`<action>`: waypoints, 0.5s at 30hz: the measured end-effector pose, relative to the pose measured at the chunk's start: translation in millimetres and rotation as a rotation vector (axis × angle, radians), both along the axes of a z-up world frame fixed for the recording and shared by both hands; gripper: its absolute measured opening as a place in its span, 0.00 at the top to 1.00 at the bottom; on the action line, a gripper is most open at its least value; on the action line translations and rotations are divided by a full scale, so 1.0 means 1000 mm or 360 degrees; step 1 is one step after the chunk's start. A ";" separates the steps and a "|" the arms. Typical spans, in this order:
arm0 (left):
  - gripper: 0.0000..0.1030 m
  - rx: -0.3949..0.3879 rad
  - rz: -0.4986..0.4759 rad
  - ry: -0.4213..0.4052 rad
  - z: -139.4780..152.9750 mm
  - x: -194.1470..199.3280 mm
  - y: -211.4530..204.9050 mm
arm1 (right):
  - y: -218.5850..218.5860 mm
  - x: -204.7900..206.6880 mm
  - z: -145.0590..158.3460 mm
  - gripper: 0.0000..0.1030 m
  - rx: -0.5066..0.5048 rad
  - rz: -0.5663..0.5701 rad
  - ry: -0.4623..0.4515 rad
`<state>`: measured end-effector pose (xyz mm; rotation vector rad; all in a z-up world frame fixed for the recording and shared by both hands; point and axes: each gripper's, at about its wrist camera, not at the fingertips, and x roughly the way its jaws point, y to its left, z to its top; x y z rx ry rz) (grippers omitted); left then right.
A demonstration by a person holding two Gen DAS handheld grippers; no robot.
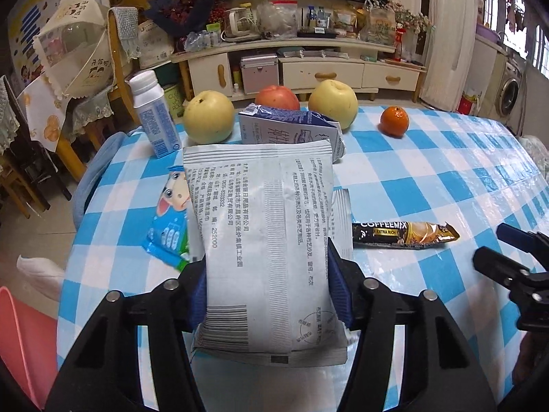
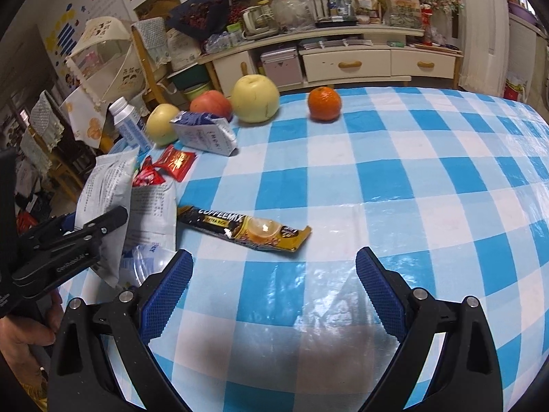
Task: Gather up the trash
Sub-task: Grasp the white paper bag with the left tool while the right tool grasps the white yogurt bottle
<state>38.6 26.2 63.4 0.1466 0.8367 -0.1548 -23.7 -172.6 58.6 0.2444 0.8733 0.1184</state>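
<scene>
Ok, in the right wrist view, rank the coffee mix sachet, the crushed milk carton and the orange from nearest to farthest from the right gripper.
1. Coffee mix sachet: lying flat just ahead of the open right gripper, slightly left.
2. Crushed milk carton: farther back on the left, in front of the fruit.
3. Orange: near the table's far edge, slightly right of centre.

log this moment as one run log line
left gripper: shut on grey wrapper, lifted | right gripper: open, empty | coffee sachet: on table
</scene>
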 end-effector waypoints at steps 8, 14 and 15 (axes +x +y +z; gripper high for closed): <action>0.43 -0.0059 0.0032 -0.0048 0.011 -0.031 0.030 | 0.034 0.004 -0.011 0.08 0.0096 0.0232 0.0059; 0.43 -0.0116 0.0111 -0.0066 0.009 -0.050 0.061 | 0.074 0.005 -0.018 0.08 0.0137 0.0410 0.0082; 0.43 -0.0126 0.0131 -0.0069 0.008 -0.053 0.067 | 0.082 0.005 -0.018 0.08 0.0122 0.0437 0.0080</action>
